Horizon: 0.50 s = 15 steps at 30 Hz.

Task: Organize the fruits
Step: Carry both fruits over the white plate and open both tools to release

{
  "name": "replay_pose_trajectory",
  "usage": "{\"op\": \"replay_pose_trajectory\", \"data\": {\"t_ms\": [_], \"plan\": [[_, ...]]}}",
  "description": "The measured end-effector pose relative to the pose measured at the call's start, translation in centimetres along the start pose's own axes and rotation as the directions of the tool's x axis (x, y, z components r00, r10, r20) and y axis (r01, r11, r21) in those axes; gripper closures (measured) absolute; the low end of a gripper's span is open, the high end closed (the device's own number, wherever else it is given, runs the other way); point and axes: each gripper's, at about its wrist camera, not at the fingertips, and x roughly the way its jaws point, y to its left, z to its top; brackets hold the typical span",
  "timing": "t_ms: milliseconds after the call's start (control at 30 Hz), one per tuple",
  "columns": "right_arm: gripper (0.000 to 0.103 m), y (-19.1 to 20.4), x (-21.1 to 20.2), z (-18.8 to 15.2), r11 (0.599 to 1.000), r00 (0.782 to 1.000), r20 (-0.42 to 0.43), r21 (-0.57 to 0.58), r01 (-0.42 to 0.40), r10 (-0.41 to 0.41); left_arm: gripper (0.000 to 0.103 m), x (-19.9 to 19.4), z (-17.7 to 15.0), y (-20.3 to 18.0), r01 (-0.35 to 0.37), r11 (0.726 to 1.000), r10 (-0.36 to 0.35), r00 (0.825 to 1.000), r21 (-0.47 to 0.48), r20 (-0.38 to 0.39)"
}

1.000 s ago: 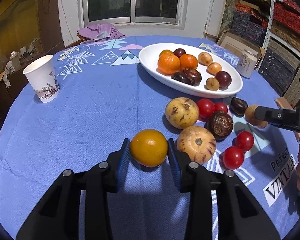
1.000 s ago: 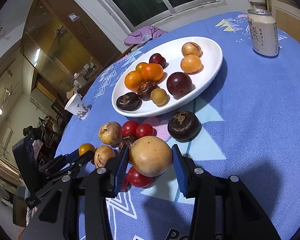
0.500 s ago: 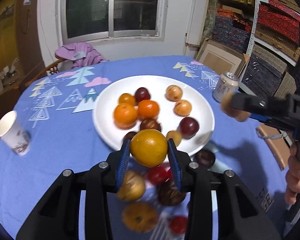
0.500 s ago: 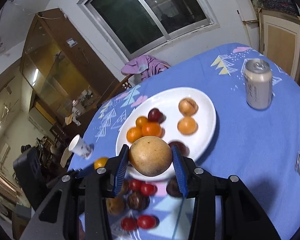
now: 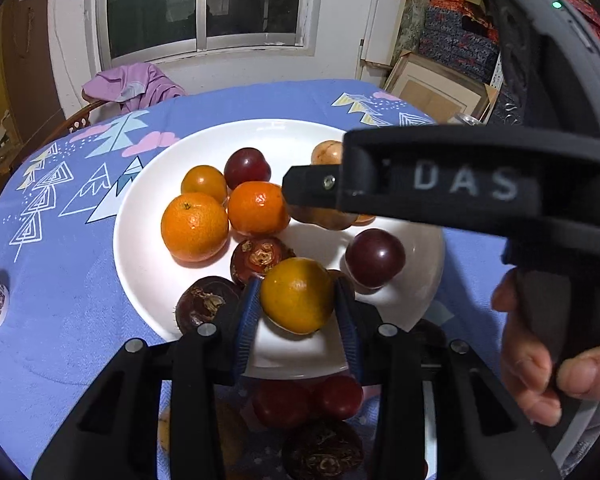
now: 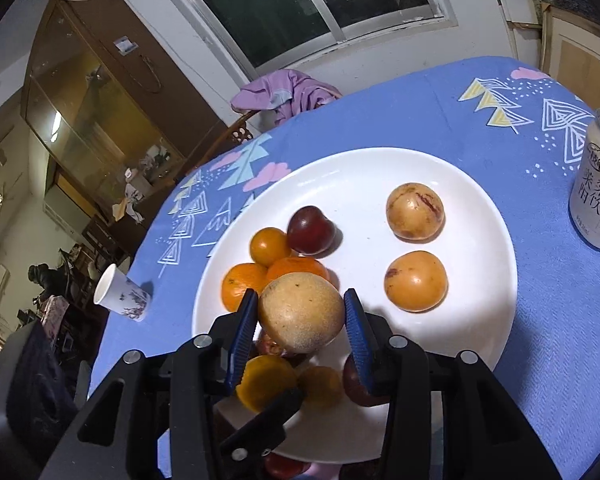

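Both tools have travelled from the loose fruit on the blue surface (image 5: pixel 72 320) to a spot over the white plate (image 5: pixel 140 248), each carrying its fruit along.

At far left a paper cup (image 6: pixel 120 294) stands on the cloth, well apart from the plate. The left tool (image 5: pixel 298 300) pinches an orange-yellow fruit (image 5: pixel 296 294) between its blue pads, above the plate's near part; two brown fruits (image 5: pixel 202 306) lie just left of it on the plate. Two oranges (image 5: pixel 194 226) sit touching each other further back, with a small yellow-orange fruit (image 5: pixel 204 182) and a dark plum (image 5: pixel 247 166) behind them. Red tomatoes (image 5: pixel 336 396) lie on the cloth under the left tool, off the plate.

The right tool (image 6: pixel 302 320) pinches a tan round fruit (image 6: pixel 302 312), held above the plate's middle, near the oranges. In the left wrist view its black finger crosses the plate from the right, and a hand (image 5: pixel 540 360) grips its handle. Right of it on the plate rest two tan-orange fruits (image 6: pixel 415 286), one behind the other, apart from the rest. A drink can (image 6: pixel 598 184) stands on the cloth at far right.
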Motion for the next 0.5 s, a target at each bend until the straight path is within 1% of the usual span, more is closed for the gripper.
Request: {"op": "replay_pose_trajectory", "data": {"t_ms": [33,67,100,133,167,200,233,300,367,400,467,500], "plan": [[0.057,-0.2,0.0,0.0,1.000,1.000,0.002,0.005,0.008,-0.008,0.066,0.0,0.0,0.0,-0.001,1.000,0.001,1.000,0.004,0.002],[0.049,-0.5,0.1,0.0,1.000,1.000,0.004,0.011,0.014,-0.014,0.066,0.0,-0.1,0.1,-0.001,1.000,0.001,1.000,0.007,0.004],[0.045,-0.8,0.0,0.1,1.000,1.000,0.011,0.019,0.019,-0.019,0.061,0.0,-0.2,0.1,0.004,1.000,-0.004,1.000,0.008,0.005],[0.045,-0.9,-0.1,0.1,0.999,0.999,0.019,0.021,0.025,-0.026,0.059,0.0,-0.2,0.1,0.015,1.000,-0.015,1.000,0.009,0.006],[0.045,-1.0,-0.3,0.1,0.999,0.999,0.026,0.019,0.032,-0.032,0.052,-0.2,-0.3,0.0,0.022,1.000,-0.022,1.000,0.009,0.008],[0.045,-1.0,-0.5,0.2,0.999,0.999,0.029,0.017,0.030,-0.031,0.044,-0.4,-0.3,0.0,0.016,1.000,-0.016,1.000,0.008,0.012],[0.045,-1.0,-0.9,0.2,0.999,0.999,0.034,0.021,0.026,-0.027,0.032,-1.0,-0.3,0.1,-0.004,1.000,0.004,1.000,0.004,0.028],[0.045,-1.1,-1.7,0.4,0.999,0.999,0.047,0.032,0.016,-0.017,0.023,-2.4,-0.2,0.5,-0.018,1.000,0.018,0.998,-0.008,0.067],[0.044,-0.9,-3.1,0.5,0.999,0.998,0.068,0.036,0.004,-0.006,0.023,-4.3,0.1,1.4,-0.007,0.999,0.011,0.994,-0.038,0.104],[0.042,-0.7,-3.9,0.5,0.999,0.997,0.081,0.035,-0.001,-0.002,0.022,-5.2,0.1,1.9,0.003,0.998,0.004,0.993,-0.057,0.120],[0.039,-0.3,-5.6,0.1,0.999,0.994,0.105,0.030,-0.011,0.008,0.011,-7.2,0.0,2.9,0.014,0.995,0.001,0.988,-0.094,0.156],[0.038,-0.1,-6.5,-0.3,1.000,0.993,0.118,0.027,-0.017,0.013,0.008,-8.1,-0.2,3.5,0.005,0.993,0.016,0.983,-0.114,0.180]]}}
